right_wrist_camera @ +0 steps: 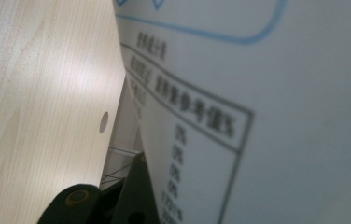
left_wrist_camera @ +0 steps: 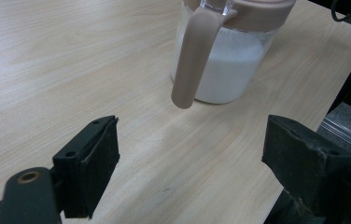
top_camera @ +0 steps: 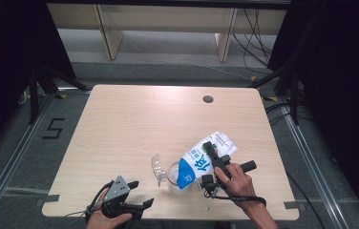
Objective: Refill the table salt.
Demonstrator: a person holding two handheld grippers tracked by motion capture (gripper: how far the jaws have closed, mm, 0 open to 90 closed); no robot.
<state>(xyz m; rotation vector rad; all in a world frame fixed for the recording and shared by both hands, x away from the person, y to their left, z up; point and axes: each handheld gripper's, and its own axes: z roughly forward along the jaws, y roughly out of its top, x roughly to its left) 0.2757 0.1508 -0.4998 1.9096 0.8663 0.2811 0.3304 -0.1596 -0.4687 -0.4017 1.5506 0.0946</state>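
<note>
From the high view, you stand at six o'clock of a pale wooden table (top_camera: 134, 124). Your right gripper (top_camera: 214, 162), at about four o'clock on the tabletop, is clamped on a white and blue milk carton (top_camera: 197, 162), tipped so its blue end points down toward a clear jug (top_camera: 172, 177) just beside it at seven o'clock of the carton; the jug's clear lid (top_camera: 157, 168) stands open. Your left gripper (top_camera: 137, 194) rests at the near edge, around seven o'clock, jaws spread wide and holding nothing. In the left gripper view, both black jaws stand far apart, and at twelve o'clock the jug (left_wrist_camera: 225, 56) sits on the wood, holding white milk, with a beige collar and handle (left_wrist_camera: 193, 56). In the right gripper view, the carton's printed white side (right_wrist_camera: 257, 116) presses close, held against one dark jaw at six o'clock.
</note>
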